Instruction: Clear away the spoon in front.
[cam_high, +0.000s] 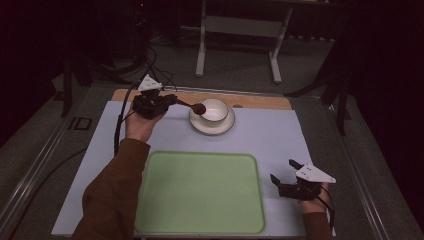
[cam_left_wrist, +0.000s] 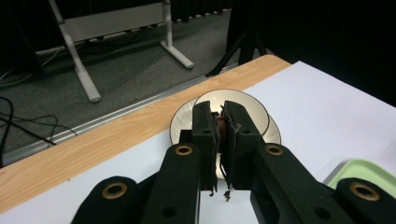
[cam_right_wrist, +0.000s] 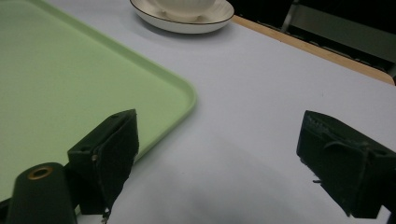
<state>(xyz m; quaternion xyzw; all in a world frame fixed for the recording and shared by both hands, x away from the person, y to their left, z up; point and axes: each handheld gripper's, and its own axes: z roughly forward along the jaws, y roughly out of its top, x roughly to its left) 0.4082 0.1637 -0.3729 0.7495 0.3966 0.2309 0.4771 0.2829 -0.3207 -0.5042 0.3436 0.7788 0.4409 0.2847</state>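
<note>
A dim workroom, its desk (cam_high: 280, 135) covered by a pale mat: in the upper centre of the high view, the left tool (cam_high: 172, 101) is gripping a dark wooden spoon (cam_high: 192, 106) by the handle, jaws tight, its head hanging at the rim of a white bowl (cam_high: 216, 110) on a saucer (cam_high: 200, 125), seemingly for lifting out or setting in. At lower right, the right tool (cam_high: 282, 171) is idling wide open beside an empty green tray (cam_high: 200, 192).
</note>
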